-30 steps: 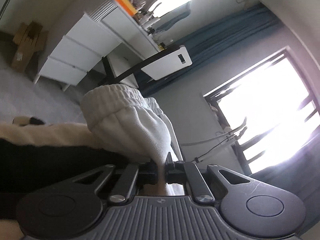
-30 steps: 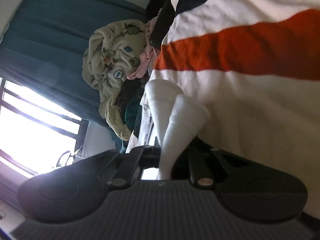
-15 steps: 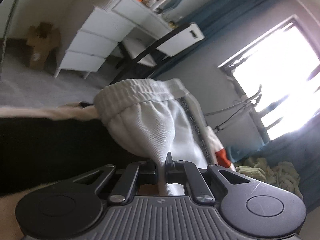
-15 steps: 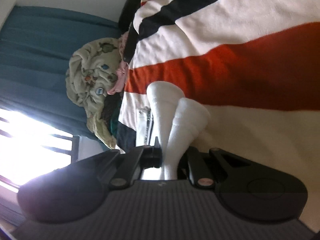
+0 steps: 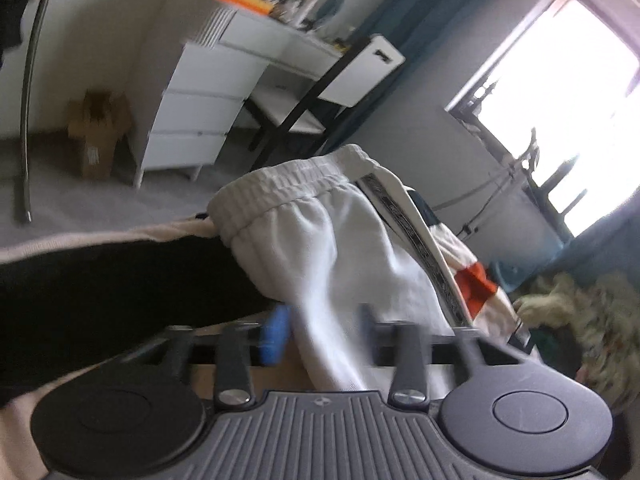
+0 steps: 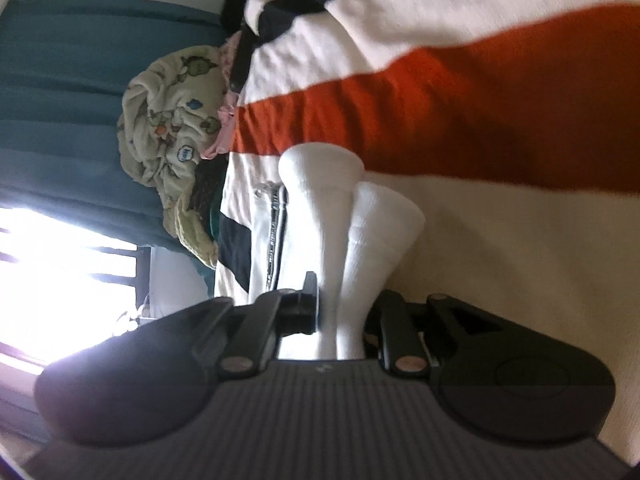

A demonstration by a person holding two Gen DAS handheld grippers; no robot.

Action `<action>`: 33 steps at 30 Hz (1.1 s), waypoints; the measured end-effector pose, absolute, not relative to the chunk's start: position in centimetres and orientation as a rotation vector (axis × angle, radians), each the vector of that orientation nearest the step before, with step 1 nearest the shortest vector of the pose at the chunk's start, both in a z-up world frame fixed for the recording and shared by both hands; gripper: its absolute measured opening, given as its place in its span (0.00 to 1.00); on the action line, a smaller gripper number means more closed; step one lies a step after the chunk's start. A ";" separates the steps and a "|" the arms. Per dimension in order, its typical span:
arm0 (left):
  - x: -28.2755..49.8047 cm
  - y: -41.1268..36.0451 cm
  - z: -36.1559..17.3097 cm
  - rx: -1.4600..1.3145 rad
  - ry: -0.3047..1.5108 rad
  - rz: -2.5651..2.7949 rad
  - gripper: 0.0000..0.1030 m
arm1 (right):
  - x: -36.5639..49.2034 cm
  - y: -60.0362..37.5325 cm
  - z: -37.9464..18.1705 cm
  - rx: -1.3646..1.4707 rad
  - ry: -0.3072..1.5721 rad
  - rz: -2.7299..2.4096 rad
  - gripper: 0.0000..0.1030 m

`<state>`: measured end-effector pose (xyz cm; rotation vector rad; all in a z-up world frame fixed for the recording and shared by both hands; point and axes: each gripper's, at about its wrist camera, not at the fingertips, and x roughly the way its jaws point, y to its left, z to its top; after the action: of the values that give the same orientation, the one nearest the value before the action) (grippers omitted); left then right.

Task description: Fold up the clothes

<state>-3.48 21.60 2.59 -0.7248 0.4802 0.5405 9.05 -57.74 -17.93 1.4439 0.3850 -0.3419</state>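
Jaws: left gripper (image 5: pixel 323 330) open (blurry) around white shorts (image 5: pixel 320 240); right gripper (image 6: pixel 345 312) clamps them.

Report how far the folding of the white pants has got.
Done: nothing looks folded flat yet. In hand: the white pants hang bunched between the left gripper, whose fingers stand apart, and the right gripper, pinching the legs. Left: laying them on the striped blanket.

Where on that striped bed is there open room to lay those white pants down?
The free patch is the cream band of the blanket, bordered by the orange stripe above and the right gripper below. It is crowded toward the curtain, where a heap of clothes sits. Both grippers have the pants between their fingers.
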 end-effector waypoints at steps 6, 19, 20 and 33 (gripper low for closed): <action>-2.4 17.3 4.1 -0.521 0.454 0.507 0.67 | 10.4 -57.7 -19.1 1.431 0.422 -0.343 0.45; 3.8 5.4 -0.9 -0.206 0.586 0.174 0.73 | 13.1 -56.5 -16.7 1.236 0.326 -0.104 0.64; 4.4 4.9 -1.5 -0.198 0.608 0.170 0.73 | 13.2 -56.4 -16.5 1.225 0.321 -0.100 0.64; 6.0 2.7 -5.3 -0.049 0.739 0.160 0.72 | 16.0 -55.1 -15.7 1.063 0.378 -0.200 0.64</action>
<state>6.00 2.68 -5.32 -0.0494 0.7389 0.1601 16.03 -55.07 -15.71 1.0629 0.3777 -0.1995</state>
